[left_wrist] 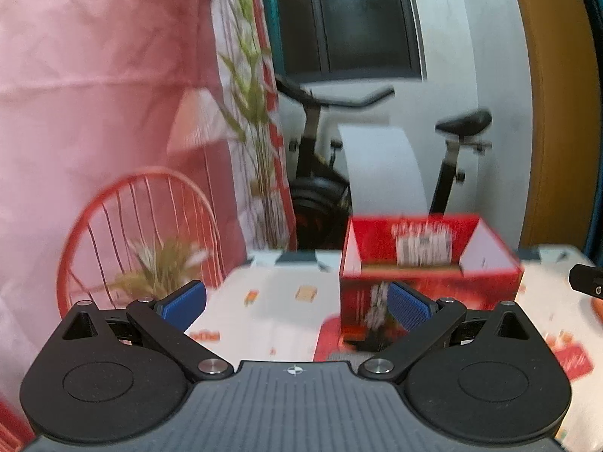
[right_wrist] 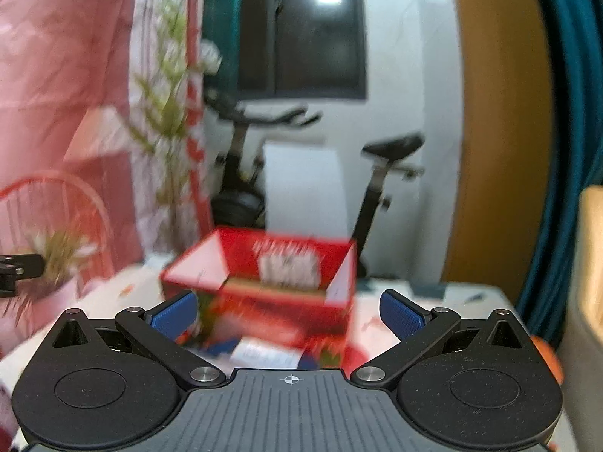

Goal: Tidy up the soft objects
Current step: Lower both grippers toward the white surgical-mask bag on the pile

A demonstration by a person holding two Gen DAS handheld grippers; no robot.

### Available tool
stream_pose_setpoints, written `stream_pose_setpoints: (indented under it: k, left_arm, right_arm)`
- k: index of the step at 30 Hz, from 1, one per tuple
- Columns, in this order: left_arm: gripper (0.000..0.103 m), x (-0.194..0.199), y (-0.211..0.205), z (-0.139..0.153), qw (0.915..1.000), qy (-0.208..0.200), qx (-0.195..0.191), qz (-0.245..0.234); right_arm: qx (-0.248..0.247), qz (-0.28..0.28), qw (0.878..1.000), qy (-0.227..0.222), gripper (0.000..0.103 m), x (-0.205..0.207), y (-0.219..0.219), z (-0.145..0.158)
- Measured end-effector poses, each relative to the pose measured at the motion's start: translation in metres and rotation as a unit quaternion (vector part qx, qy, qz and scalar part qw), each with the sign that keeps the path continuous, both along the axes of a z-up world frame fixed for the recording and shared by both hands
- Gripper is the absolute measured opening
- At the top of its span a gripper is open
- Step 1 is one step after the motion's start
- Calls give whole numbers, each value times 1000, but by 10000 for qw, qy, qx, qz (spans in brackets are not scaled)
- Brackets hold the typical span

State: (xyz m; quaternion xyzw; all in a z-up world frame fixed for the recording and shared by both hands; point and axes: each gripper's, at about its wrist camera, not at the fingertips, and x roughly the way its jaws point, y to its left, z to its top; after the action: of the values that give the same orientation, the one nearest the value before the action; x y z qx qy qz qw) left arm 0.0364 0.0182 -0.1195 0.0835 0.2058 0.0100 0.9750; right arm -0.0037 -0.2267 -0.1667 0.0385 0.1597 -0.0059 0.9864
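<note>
An open red cardboard box (left_wrist: 429, 263) stands on a table with a white printed cloth (left_wrist: 275, 312). My left gripper (left_wrist: 297, 303) is open and empty, held above the table to the left of the box. In the right wrist view the same red box (right_wrist: 271, 275) sits straight ahead, with a blurred blue and white item (right_wrist: 260, 352) lying in front of it. My right gripper (right_wrist: 288, 312) is open and empty, raised in front of the box. An orange object (right_wrist: 546, 358) shows at the right edge. Both views are blurred.
A red wire chair (left_wrist: 139, 233) and a potted plant (left_wrist: 166, 267) stand left of the table by a pink curtain (left_wrist: 94, 94). An exercise bike (left_wrist: 377, 158) stands behind by the white wall. The other gripper's tip (left_wrist: 588, 280) shows at the right edge.
</note>
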Motion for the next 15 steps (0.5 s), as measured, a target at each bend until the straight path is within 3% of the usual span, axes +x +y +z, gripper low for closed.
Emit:
stream_pose_setpoints:
  k: [7, 15]
  left_arm:
    - [103, 19, 9, -68, 9966, 802, 74, -152]
    - [103, 37, 20, -121, 9858, 1564, -492, -350]
  right_arm:
    - [-419, 289, 9933, 1042, 103, 12, 16, -56]
    - [260, 443, 9732, 2240, 102, 24, 4, -104]
